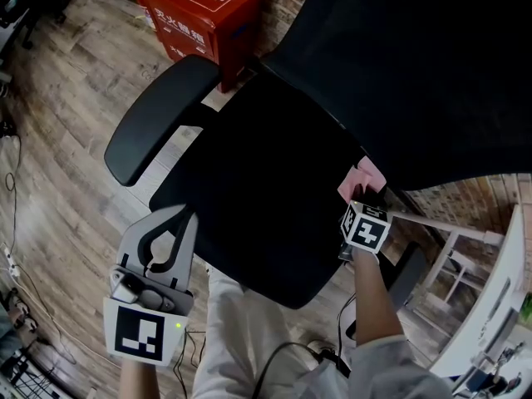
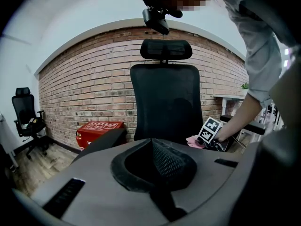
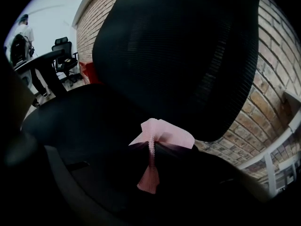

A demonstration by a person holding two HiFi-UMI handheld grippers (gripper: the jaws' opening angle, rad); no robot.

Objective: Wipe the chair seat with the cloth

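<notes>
The right gripper (image 1: pixel 366 198) pinches a pink cloth (image 1: pixel 361 178) at the back right of the black chair seat (image 1: pixel 258 198). The left gripper (image 1: pixel 184 219) hangs closed and empty. Wiping seems under way; next, drag the cloth forward.

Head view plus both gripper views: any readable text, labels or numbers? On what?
Red box: white print on its top and side, too blurred to read.
Cubes on the left gripper and the right gripper: black-and-white square marker patterns only, no words.
Chair and pink cloth: no print visible.
</notes>
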